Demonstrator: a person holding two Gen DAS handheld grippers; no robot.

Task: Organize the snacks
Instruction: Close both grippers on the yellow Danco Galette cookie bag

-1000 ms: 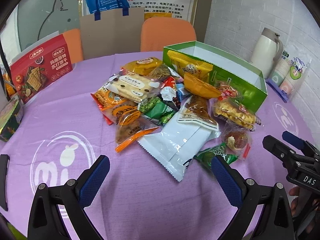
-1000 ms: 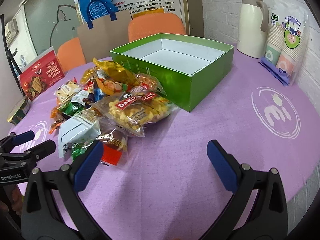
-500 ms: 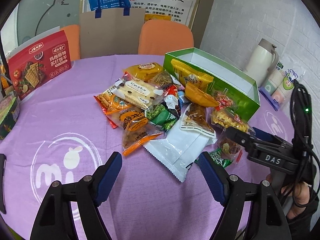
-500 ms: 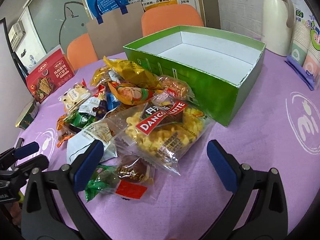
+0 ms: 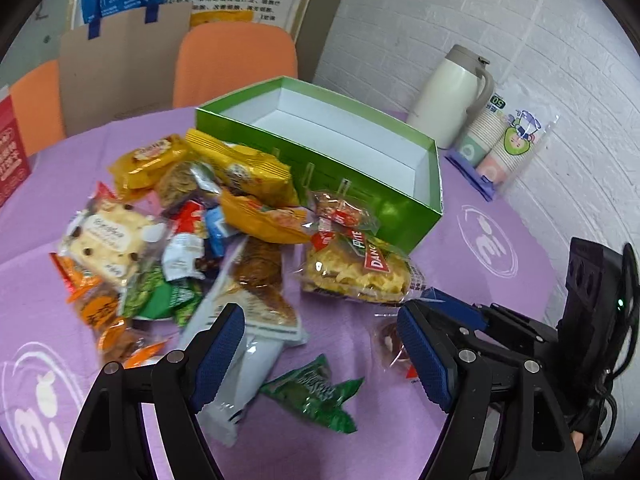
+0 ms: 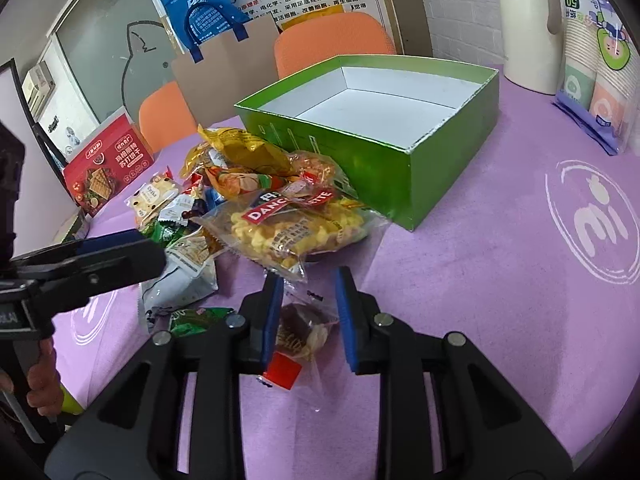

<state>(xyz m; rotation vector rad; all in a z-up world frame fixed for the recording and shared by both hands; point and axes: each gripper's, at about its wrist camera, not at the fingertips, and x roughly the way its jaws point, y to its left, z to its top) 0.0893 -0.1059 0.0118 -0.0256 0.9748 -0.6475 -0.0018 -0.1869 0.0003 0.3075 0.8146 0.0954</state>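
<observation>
Half a second on, both grippers have pushed in toward the snack heap, and the right gripper (image 6: pixel 307 312) has narrowed its jaws from wide open to a partial gap around a small clear-wrapped chocolate cake (image 6: pixel 297 334) with a red tag, lying on the purple tablecloth (image 6: pixel 500 320) at the near edge of the pile. Its blue pads stand on either side of the wrapper; whether they are pressing it yet cannot be told. The left gripper (image 5: pixel 320 354) hangs wide open and empty above a green-wrapped snack (image 5: pixel 314 390) and a long white packet (image 5: pixel 248 364). Just beyond, a clear bag of yellow waffle biscuits (image 6: pixel 298 228) lies against the front wall of the green box (image 6: pixel 400 168). Behind it is the rest of the pile, with orange and yellow packets (image 5: pixel 256 172) leaning toward the box. The box's white inside looks empty, so sorting appears barely begun. At the back stand a cream thermos (image 5: pixel 450 98), sleeves of paper cups (image 5: pixel 504 140), a red cracker box (image 6: pixel 106 168) and orange chairs (image 5: pixel 236 64). The step in hand looks like the first pick. Next, the right jaws would need to close on the cake's wrapper, lift it clear of the waffle bag, and carry it over the near wall into the box.
</observation>
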